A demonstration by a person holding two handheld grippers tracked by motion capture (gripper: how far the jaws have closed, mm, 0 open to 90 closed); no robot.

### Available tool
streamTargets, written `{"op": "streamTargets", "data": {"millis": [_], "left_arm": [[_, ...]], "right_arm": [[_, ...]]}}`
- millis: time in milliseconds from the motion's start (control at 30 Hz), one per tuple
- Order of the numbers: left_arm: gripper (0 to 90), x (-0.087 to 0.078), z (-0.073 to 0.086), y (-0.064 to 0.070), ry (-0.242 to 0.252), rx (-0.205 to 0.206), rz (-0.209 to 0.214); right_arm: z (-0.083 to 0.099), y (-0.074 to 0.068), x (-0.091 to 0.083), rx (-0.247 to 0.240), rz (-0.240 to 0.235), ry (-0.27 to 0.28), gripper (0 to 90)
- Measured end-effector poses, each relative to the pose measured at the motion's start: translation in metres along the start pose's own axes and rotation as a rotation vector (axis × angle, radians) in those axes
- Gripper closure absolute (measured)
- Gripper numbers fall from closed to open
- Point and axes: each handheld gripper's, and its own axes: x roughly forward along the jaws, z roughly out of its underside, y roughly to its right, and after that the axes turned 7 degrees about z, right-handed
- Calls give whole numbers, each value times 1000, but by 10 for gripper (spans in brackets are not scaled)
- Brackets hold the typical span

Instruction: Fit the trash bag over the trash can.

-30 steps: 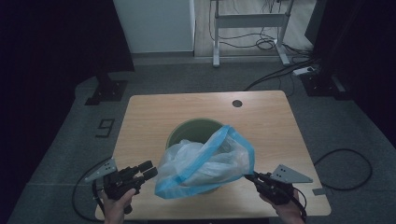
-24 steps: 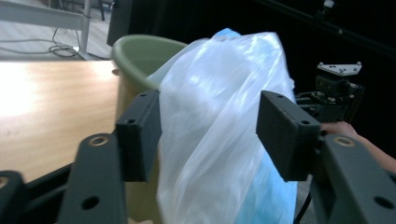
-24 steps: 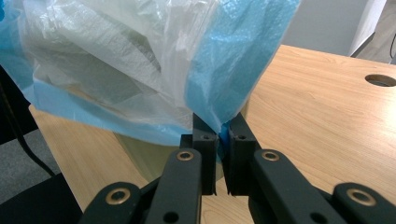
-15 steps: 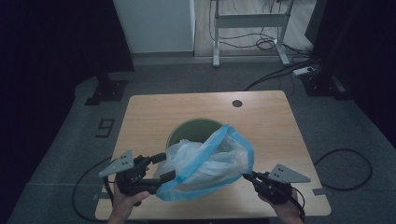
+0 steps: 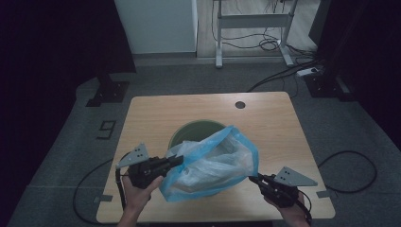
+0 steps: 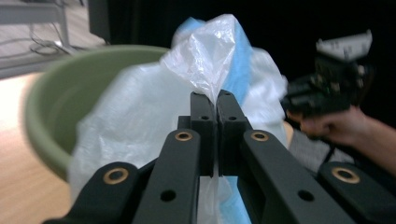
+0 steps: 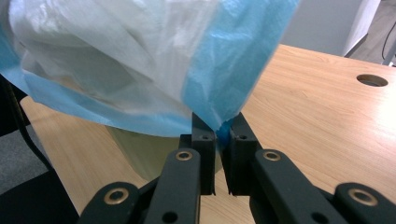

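Jaws of the left gripper (image 6: 217, 100) are pressed together on the plastic bag (image 5: 213, 163), pinching its white film; those of the right gripper (image 7: 218, 128) clamp its blue edge. The bag hangs stretched between them over the green bin (image 5: 191, 131), partly inside it, on the counter (image 5: 265, 123).

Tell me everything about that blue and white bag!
The plastic bag looks thin and crinkly, see-through white with blue edges. It hangs open over the green bin on the wooden table. The left gripper pinches one side, and the right gripper pinches a blue corner, so it is stretched between them.
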Motion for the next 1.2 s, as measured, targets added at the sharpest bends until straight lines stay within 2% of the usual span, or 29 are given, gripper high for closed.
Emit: {"op": "streamTargets", "data": {"millis": [100,200,267,367,467,567,667,767,800,933,1067,1100,1200], "left_arm": [[881,-6,-3,-11,55,-33,-15],[881,-9,-5,-19,90,-66,1],[881,-8,-5,-20,85,-62,1],[881,-6,-4,-19,80,-59,5],[881,-4,-4,-18,79,-58,6],[882,-4,-4,-17,81,-55,5],[882,-4,-5,-16,83,-48,-9],[882,-4,-4,-15,84,-39,-19],[882,-5,-4,-15,83,-37,-23],[883,-4,-5,-17,91,-42,-25],[884,-4,-8,-20,114,-41,-43],[885,-5,-8,-23,125,-47,-47],[886,-6,-10,-35,137,-70,-71]], "right_arm": [[2,2,0,5,6,-6,832],[2,4,-1,6,2,-1,796],[-2,3,-6,9,-2,34,652],[-13,3,-16,33,-17,91,518],[-28,4,-22,39,-29,126,462],[-41,6,-19,35,-41,132,427],[-50,6,-11,50,-80,128,411],[-52,5,-12,56,-118,148,413],[-52,5,-14,56,-122,153,417],[-51,5,-14,41,-121,146,594],[-54,7,-5,29,-45,112,841],[-54,9,-3,29,-16,101,874],[-55,19,6,25,36,82,887]]}}
